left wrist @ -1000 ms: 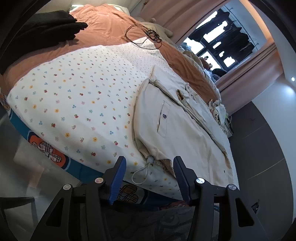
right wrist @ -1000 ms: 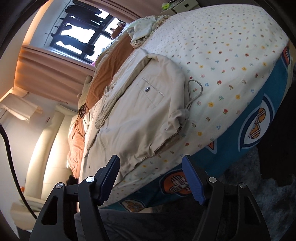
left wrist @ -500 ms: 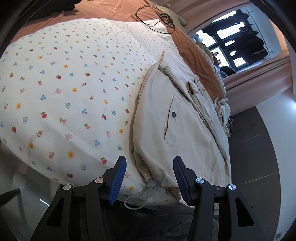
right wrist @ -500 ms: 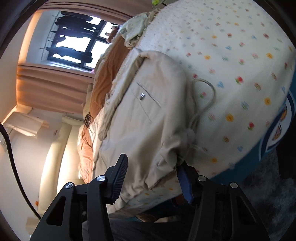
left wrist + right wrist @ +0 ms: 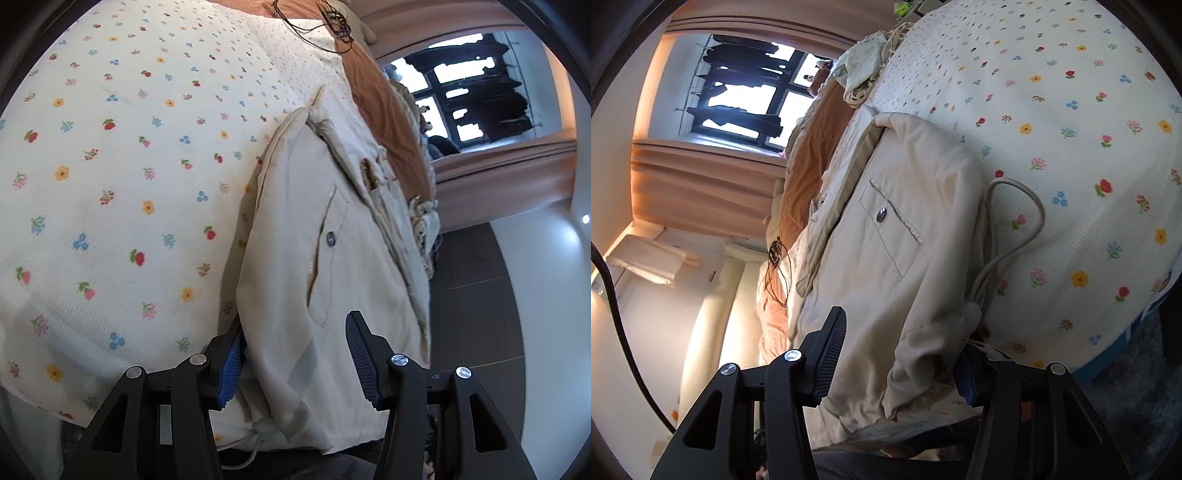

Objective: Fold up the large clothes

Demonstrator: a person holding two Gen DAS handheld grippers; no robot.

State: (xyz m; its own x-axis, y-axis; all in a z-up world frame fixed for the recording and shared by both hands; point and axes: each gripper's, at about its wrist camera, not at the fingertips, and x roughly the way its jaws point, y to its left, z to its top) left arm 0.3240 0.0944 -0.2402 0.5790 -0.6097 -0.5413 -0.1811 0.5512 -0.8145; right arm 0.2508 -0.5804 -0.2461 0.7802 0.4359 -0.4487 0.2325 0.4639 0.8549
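A beige garment (image 5: pixel 306 258) with a buttoned pocket and a drawstring lies flat on the floral bedspread (image 5: pixel 110 166), its hem at the near bed edge. My left gripper (image 5: pixel 293 354) is open, and the hem's corner lies between its jaws. In the right wrist view the same garment (image 5: pixel 886 266) fills the middle, its white drawstring (image 5: pixel 1015 229) looped on the bedspread (image 5: pixel 1089 147). My right gripper (image 5: pixel 905 354) is open around the other hem corner; the cloth hides most of its right finger.
An orange blanket (image 5: pixel 384 107) lies beyond the garment, with a black cable (image 5: pixel 314 26) on the bed's far part. Crumpled pale clothes (image 5: pixel 864 70) sit at the far bed end. A window (image 5: pixel 738 99) with curtains is behind. Dark floor (image 5: pixel 476 314) borders the bed.
Both grippers have moved forward to the bed edge, and the garment's hem now sits between each pair of open jaws. The right gripper has narrowed somewhat.
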